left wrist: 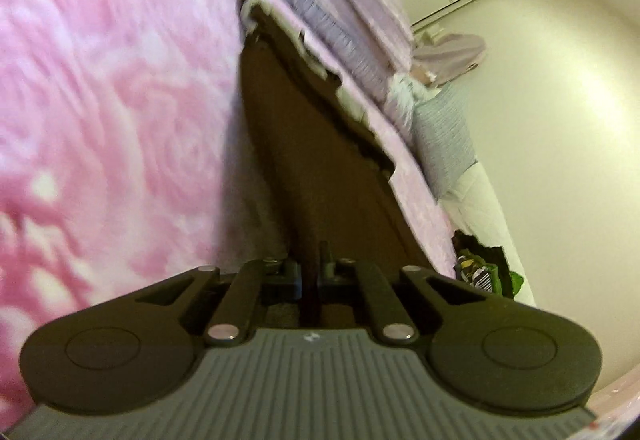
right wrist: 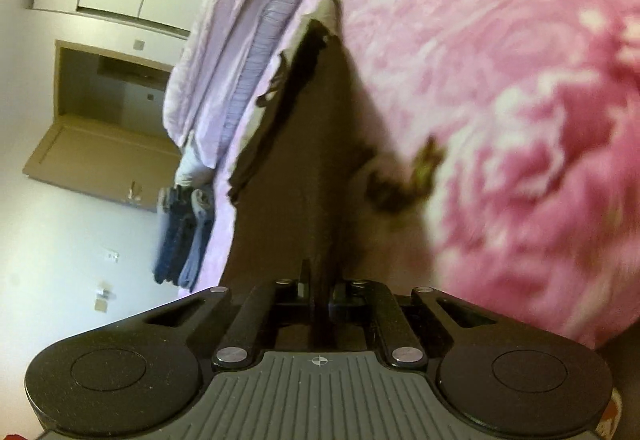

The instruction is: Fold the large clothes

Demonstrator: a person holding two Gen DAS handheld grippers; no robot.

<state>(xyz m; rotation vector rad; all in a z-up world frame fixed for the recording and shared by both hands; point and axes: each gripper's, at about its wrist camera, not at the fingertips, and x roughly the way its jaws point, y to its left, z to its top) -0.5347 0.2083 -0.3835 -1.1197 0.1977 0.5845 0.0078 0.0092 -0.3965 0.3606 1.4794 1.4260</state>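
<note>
Right, you've got both grippers pinching the same dark brown garment [left wrist: 320, 168], and it's stretched taut between them and out over the bed! Your left gripper [left wrist: 310, 272] has its jaws pressed together on a ridge of that cloth at the lower centre of the left wrist view, and your right gripper [right wrist: 320, 288] is doing the very same at the lower centre of its own view. From each pinch the fabric fans away up the middle of the frame toward a far end with a pale patch, lying on the pink rose-patterned blanket [left wrist: 100, 100].

How far along? Early to middle, I'd judge. The garment is picked up and spread lengthwise, but no finished fold shows yet: its ragged edge on the side nearest the bed's edge is loose and uneven, and a small dark-and-green scrap [right wrist: 404, 180] sits at the right of the right wrist view; whether it's part of the garment I can't tell through the blur. What's left, as I read it, is bringing the held end over and laying it flat.

Counting up: two grippers, one garment in hand. At the far side of the bed, folded lilac bedding [right wrist: 224, 52], a single stack. Hanging below it on the left of the right wrist view, a small bundle of blue clothes [right wrist: 184, 236], perhaps two or three pieces. One more dark, green-flecked heap [left wrist: 484, 268] sits at the lower right of the left wrist view.
</note>
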